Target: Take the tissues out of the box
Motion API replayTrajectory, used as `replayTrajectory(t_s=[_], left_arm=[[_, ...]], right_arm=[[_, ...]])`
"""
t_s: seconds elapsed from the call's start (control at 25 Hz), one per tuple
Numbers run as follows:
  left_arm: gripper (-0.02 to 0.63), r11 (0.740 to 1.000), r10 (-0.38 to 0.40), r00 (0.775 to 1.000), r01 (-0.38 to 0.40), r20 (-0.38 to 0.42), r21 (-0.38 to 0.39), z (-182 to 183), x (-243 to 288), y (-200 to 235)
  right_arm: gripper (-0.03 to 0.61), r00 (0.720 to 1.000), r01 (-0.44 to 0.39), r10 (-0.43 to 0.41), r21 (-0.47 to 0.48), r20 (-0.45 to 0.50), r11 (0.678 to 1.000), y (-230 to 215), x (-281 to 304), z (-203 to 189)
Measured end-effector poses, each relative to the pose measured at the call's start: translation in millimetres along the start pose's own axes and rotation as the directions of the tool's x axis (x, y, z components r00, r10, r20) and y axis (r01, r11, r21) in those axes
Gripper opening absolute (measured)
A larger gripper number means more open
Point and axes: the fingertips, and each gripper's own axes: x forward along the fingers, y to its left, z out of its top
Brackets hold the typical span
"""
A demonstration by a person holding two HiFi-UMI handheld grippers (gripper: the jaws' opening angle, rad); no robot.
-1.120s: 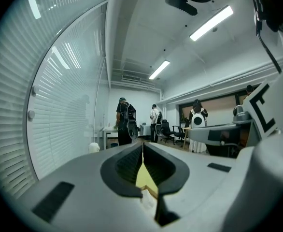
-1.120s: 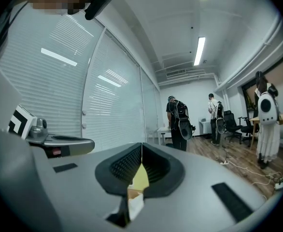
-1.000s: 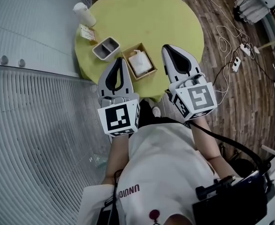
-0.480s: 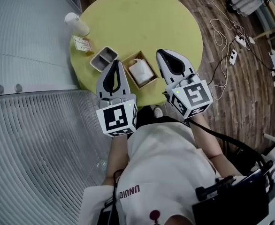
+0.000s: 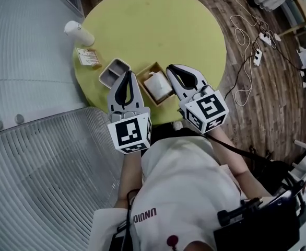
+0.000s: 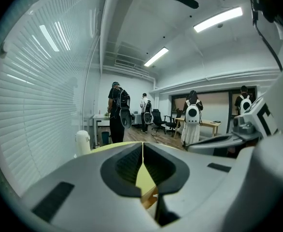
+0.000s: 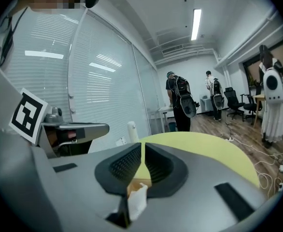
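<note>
A wooden tissue box stands near the front edge of the round yellow-green table, with a white tissue sticking up from it. My left gripper hangs just left of the box, jaws together and empty. My right gripper is just right of the box, also shut with nothing in it. In the right gripper view the tissue and box show low down behind the closed right gripper. In the left gripper view the left gripper is shut over the table.
A grey two-part tray sits left of the box, with a small card and a white bottle beyond it. Cables lie on the wood floor at the right. Several people stand far off in the room.
My right gripper has moved left, closer to the tissue box. The left gripper stays beside the box. Both remain shut.
</note>
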Motion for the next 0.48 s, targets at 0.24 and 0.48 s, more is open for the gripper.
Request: replayTrajectory(t_s=[0.24, 0.48], left_arm=[[0.018, 0.999, -0.039, 0.999, 0.039, -0.031, 0.000, -12.9, 7.4, 3.2], [0.018, 0.998, -0.058, 0.997, 0.058, -0.060, -0.003, -24.1, 11.1, 6.3]], right_arm=[[0.130, 0.995, -0.028, 0.031, 0.032, -0.091, 0.999, 6.3, 16.1, -31.4], [0.168, 0.984, -0.037, 0.043, 0.038, -0.175, 0.999, 12.2, 26.6, -59.4]])
